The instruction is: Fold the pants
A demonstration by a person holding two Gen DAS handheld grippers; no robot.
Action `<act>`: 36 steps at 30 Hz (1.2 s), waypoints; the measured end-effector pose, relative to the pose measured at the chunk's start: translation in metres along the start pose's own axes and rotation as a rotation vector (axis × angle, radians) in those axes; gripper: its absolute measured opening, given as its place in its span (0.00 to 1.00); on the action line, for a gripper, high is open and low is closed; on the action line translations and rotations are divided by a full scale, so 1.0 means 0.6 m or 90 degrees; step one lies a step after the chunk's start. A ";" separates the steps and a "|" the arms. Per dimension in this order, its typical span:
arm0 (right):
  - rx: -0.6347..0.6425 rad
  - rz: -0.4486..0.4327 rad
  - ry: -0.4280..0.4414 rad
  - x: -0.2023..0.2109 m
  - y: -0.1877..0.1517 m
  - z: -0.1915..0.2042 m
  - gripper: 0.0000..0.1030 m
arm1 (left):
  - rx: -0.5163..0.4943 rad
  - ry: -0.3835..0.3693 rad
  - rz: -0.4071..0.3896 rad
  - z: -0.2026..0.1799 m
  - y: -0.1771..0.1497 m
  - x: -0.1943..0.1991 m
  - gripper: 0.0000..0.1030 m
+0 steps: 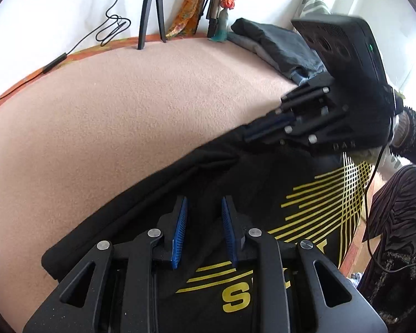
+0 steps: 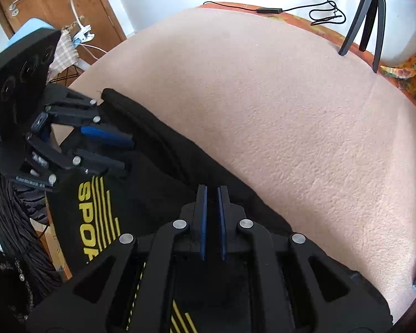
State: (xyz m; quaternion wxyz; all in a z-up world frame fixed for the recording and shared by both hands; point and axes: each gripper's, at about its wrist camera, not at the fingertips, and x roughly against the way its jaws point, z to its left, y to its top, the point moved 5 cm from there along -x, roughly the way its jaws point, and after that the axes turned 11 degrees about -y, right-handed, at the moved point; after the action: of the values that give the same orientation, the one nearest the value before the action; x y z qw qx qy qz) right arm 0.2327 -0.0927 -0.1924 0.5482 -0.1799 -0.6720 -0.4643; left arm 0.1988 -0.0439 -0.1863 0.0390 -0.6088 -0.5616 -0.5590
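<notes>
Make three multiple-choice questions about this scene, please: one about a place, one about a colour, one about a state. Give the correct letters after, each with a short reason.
1. Where is the pile of folded dark clothes?
A. at the far edge of the pink surface, near the wall
B. under the tripod
C. on top of the black pants

2. What colour is the print on the black pants?
A. white
B. yellow
C. red

3. In what state is the left gripper?
A. shut flat on cloth
B. open, with a gap between its blue pads
C. out of view

Answers:
1 A: the folded clothes lie at the back of the pink surface, apart from the tripod.
2 B: the lines and letters on the black pants are yellow.
3 B: the left gripper shows its pads clearly apart over the pants.
</notes>
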 end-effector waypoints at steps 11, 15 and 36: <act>0.066 -0.005 -0.031 0.016 -0.032 0.023 0.08 | -0.021 -0.069 0.043 -0.058 0.011 -0.056 0.23; 0.025 -0.028 -0.027 0.033 -0.022 -0.003 0.39 | -0.041 -0.081 0.038 -0.072 -0.003 -0.059 0.23; 0.148 -0.021 -0.030 0.043 -0.044 0.045 0.40 | -0.113 -0.138 0.067 -0.129 -0.025 -0.064 0.23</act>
State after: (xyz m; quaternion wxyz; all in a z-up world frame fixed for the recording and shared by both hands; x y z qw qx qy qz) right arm 0.1889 -0.0905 -0.1795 0.5418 -0.1150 -0.7370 -0.3875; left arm 0.1486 -0.1153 -0.1942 -0.0467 -0.6953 -0.4785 -0.5343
